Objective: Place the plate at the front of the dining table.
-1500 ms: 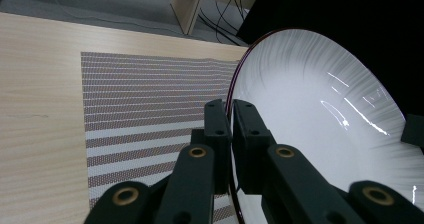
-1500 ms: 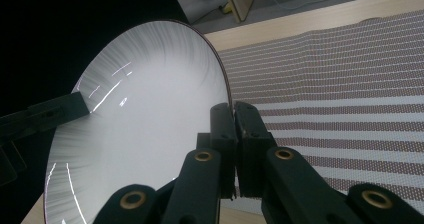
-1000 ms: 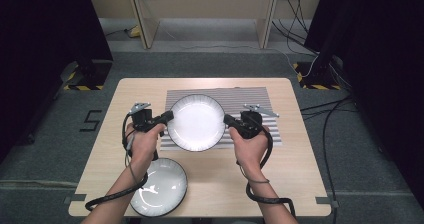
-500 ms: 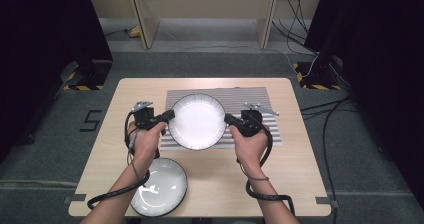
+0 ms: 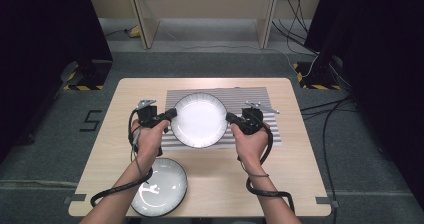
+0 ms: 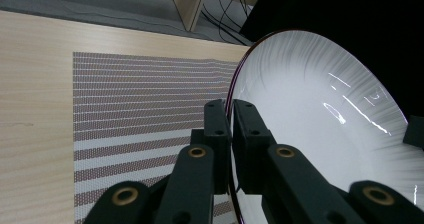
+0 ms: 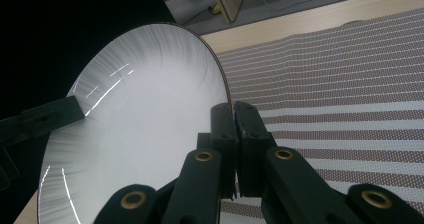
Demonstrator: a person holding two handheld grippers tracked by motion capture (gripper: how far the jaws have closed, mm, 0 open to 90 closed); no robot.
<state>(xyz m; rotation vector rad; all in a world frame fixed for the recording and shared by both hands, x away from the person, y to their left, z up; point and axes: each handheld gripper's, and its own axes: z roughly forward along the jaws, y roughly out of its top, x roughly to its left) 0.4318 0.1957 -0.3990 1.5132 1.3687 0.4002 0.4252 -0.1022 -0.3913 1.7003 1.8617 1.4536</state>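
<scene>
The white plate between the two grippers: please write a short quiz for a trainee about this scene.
1. True or false: both grippers are clamped on the rim of the white plate.
2. What lies under that plate? A) striped mat B) bare floor C) metal tray
3. Where is the second plate?

Key:
1. True. The left gripper and the right gripper pinch opposite edges.
2. A, the striped mat.
3. On the table, at its near edge, beside the person's left forearm.
</scene>
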